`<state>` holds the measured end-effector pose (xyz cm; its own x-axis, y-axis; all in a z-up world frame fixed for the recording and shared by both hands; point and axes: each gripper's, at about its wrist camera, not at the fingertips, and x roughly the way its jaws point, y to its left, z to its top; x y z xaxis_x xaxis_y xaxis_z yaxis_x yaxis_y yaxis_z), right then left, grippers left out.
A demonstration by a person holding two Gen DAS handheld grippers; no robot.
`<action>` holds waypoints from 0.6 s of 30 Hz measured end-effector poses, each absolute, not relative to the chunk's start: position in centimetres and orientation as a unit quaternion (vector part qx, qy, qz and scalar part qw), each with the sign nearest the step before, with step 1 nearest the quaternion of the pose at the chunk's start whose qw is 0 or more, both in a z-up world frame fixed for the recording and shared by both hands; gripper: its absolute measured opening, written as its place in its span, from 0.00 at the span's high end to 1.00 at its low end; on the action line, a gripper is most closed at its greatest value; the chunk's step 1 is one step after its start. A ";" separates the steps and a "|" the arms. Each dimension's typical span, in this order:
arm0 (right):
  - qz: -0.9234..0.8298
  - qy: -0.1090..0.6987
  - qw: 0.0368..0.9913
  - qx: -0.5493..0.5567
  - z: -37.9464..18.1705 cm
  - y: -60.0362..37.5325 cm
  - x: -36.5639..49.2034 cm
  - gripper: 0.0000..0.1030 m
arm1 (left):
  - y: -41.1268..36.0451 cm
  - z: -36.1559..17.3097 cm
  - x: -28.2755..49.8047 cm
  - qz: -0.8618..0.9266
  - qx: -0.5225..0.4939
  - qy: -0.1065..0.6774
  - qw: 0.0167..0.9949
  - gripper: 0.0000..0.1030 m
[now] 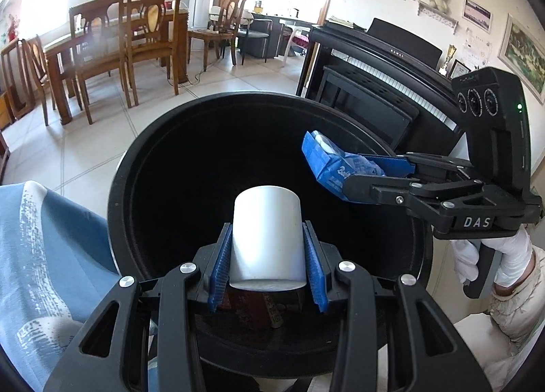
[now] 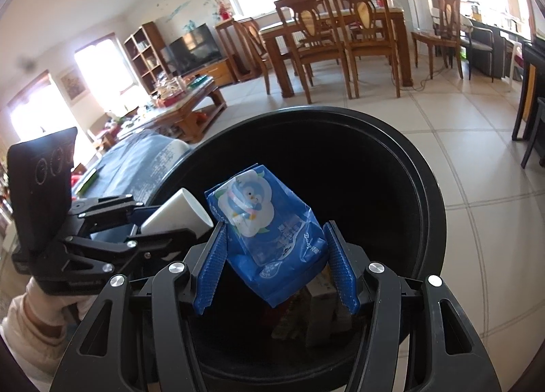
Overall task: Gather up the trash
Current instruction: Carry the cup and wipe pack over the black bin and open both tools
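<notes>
Closest to the left wrist camera, the left gripper is clamped on a white paper cup, its blue pads pressing both sides of the cup wall. The cup lies along the fingers, with its closed base facing the lens and its mouth pointing forward and down. Directly under and beyond it opens the black trash bin, so the cup hangs over the bin's mouth, inside the rim line. At the bin's bottom, some dark wrappers and a box-like scrap show dimly.

Just beside it, the right gripper holds a blue tissue pack between its pads, the pack tilted with its printed face up; it too hangs above the bin's mouth. From the right wrist camera, the cup shows to the left, near the pack but apart from it.

Both items lie straight above the opening, so the coming move probably needs only the jaws to part. Farther off stand a dining table, chairs and a piano.
</notes>
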<state>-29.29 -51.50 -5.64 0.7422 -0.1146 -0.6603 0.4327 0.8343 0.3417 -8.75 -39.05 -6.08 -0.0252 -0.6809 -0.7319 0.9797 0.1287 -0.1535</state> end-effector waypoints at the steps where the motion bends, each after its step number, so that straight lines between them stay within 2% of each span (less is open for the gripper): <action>1: -0.152 0.325 0.901 0.244 -5.7 -51.5 -29.2 0.45 | -39.1 -6.2 -8.9 -0.624 0.215 0.350 0.665 0.61; 18: -0.159 0.325 0.902 0.235 -5.9 -50.9 -29.3 0.45 | -40.1 -6.5 -9.4 -0.621 0.228 0.340 0.669 0.61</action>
